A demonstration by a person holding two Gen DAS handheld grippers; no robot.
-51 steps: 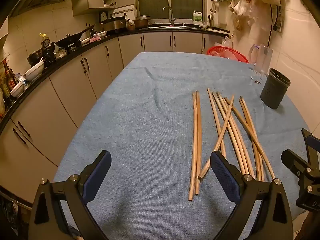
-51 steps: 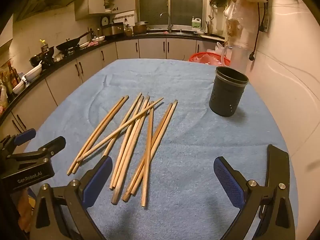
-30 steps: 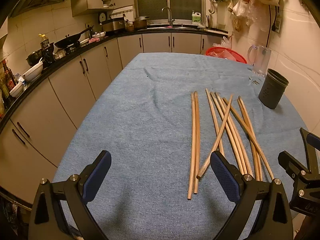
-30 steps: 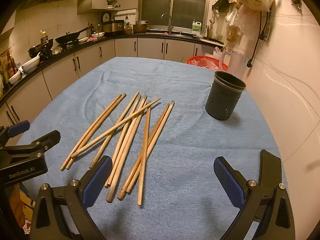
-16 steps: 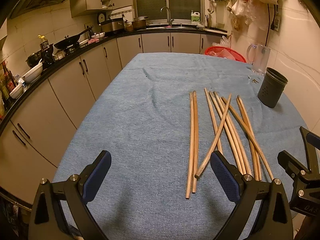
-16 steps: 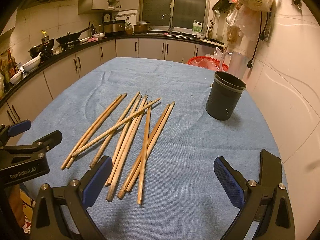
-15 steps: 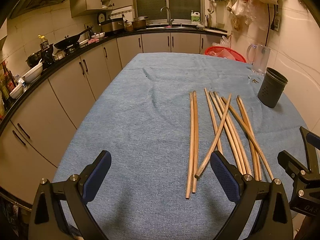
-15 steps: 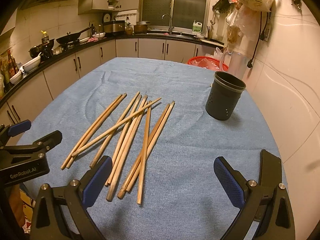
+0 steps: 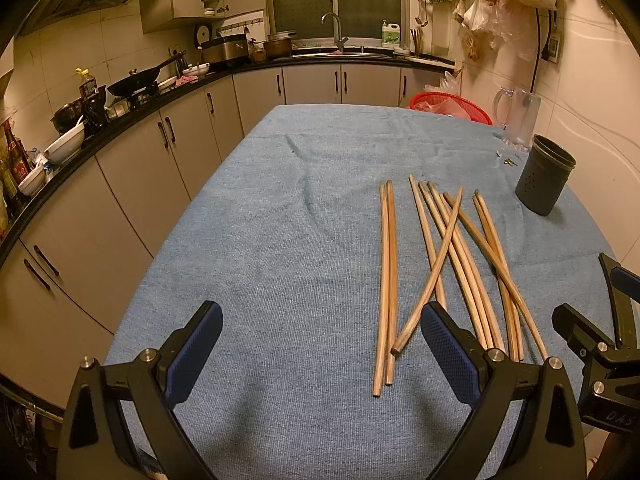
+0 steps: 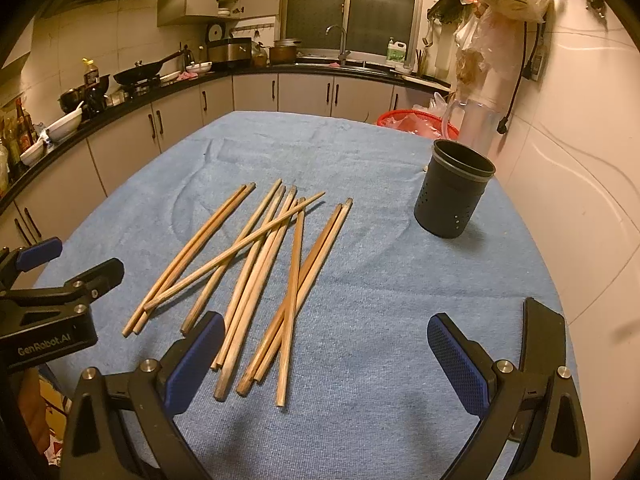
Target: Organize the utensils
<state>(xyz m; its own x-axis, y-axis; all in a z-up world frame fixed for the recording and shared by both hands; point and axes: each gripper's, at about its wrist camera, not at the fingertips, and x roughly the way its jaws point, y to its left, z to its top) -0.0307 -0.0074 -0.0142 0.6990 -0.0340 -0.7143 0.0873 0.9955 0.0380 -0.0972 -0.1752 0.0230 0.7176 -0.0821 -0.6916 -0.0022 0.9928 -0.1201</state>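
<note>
Several wooden chopsticks (image 9: 448, 256) lie loosely side by side on the blue cloth (image 9: 280, 240), some crossing; they also show in the right wrist view (image 10: 256, 264). A dark perforated holder cup (image 10: 454, 192) stands upright at the right, empty as far as I can see, also in the left wrist view (image 9: 544, 180). My left gripper (image 9: 320, 352) is open and empty, hovering at the near edge left of the chopsticks. My right gripper (image 10: 320, 360) is open and empty, just right of the chopsticks' near ends.
A clear glass mug (image 9: 518, 118) and a red basket (image 9: 450, 106) sit at the cloth's far right. A wall runs close on the right. Kitchen counters with pans and bowls (image 9: 64, 148) curve along the left and back.
Both grippers have drifted slightly; the chopsticks and cup have not moved. Both grippers stayed open.
</note>
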